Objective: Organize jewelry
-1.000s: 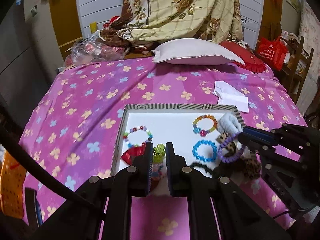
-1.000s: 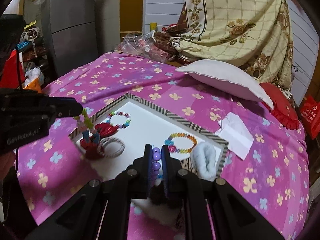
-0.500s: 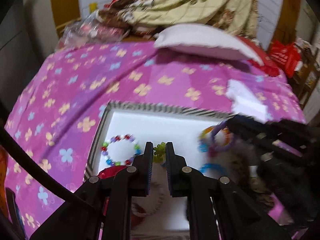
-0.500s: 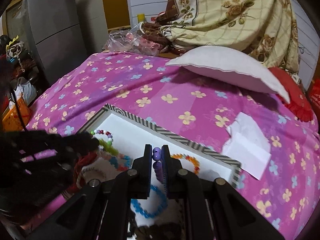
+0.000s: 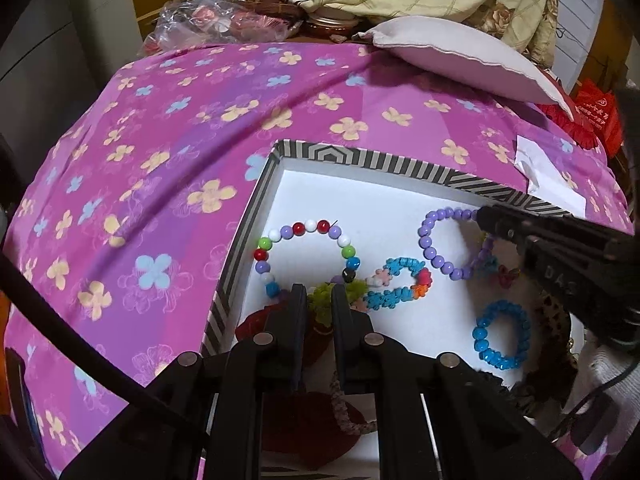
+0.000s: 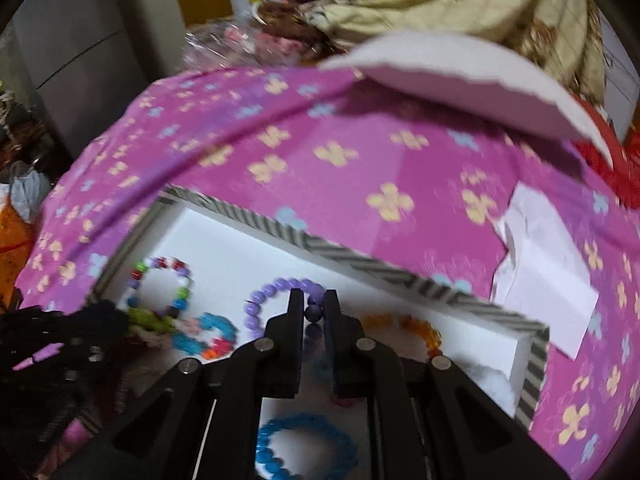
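Observation:
My left gripper (image 5: 319,296) is shut on the green end of a flower bracelet (image 5: 400,284), whose blue, pink and orange flowers lie on the white floor of the striped-rim tray (image 5: 360,160). My right gripper (image 6: 313,300) is shut on a purple bead bracelet (image 6: 276,292), which hangs low over the tray's middle. From the left wrist view the right gripper (image 5: 486,216) reaches in from the right with the purple bracelet (image 5: 440,248). The left gripper (image 6: 120,320) shows blurred at the left of the right wrist view.
In the tray lie a multi-colour bead bracelet (image 5: 304,256), a blue bead bracelet (image 5: 500,336), an orange bracelet (image 6: 416,328), a leopard scrunchie (image 5: 556,320) and a red piece (image 5: 280,420). White paper (image 6: 544,264) and a pillow (image 5: 460,56) rest on the pink flowered bedspread.
Both grippers have sunk toward the tray, each still shut on its bracelet. The right gripper has carried the purple bracelet leftward to the tray's middle; the flower bracelet now trails on the tray floor.

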`<control>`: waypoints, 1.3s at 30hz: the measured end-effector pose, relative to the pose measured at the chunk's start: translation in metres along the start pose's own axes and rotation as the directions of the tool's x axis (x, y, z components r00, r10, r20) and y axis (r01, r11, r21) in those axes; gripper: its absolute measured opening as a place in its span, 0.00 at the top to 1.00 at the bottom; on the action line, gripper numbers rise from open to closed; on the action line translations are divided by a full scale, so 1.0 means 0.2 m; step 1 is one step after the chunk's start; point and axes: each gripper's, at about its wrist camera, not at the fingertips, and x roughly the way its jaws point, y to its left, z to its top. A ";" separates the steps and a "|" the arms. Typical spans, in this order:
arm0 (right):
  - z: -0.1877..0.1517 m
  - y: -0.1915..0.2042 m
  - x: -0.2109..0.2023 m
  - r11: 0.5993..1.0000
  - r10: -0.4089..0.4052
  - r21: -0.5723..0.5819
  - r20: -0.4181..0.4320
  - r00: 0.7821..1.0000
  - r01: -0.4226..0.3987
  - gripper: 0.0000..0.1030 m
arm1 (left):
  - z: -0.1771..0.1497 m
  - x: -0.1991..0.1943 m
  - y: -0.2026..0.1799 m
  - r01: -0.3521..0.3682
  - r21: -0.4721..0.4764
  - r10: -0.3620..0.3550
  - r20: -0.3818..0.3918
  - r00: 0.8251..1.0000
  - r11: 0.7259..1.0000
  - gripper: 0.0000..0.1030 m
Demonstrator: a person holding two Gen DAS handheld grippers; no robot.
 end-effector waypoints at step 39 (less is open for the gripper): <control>-0.79 0.21 -0.96 0.995 -0.080 0.073 0.274 0.958 0.062 0.33 | -0.52 -0.73 -0.05 -0.091 -0.027 0.095 0.251 0.963 0.995 0.83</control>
